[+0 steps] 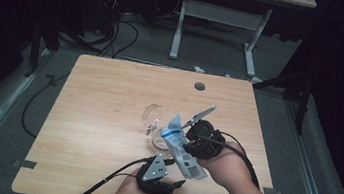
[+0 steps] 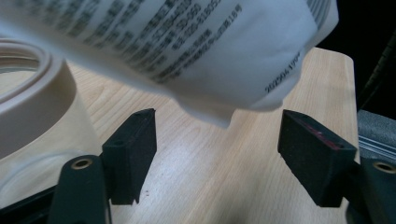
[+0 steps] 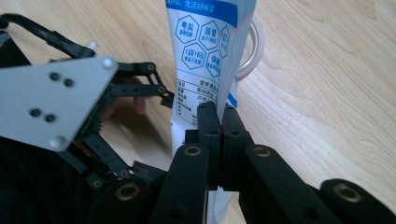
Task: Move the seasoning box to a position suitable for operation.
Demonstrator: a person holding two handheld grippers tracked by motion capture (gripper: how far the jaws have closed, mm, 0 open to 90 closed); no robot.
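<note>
Pale wooden table [image 1: 106,118] stands on grey floor in a dark room. Near its front edge the right gripper [image 3: 218,122] pinches a white and blue printed plastic pouch [image 1: 181,146] between closed jaws, tilted over a clear glass jar [image 1: 153,117]. The left gripper [image 2: 215,140] gapes wide just beneath the pouch's lower end, holding nothing. Pouch print is blurred; the jar is partly hidden

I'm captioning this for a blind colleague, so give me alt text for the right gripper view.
The right gripper is shut on a white and blue printed pouch, held above a light wooden table. The left gripper, with its grey plate, reaches toward the pouch from the left; a pale jar rim shows behind.
</note>
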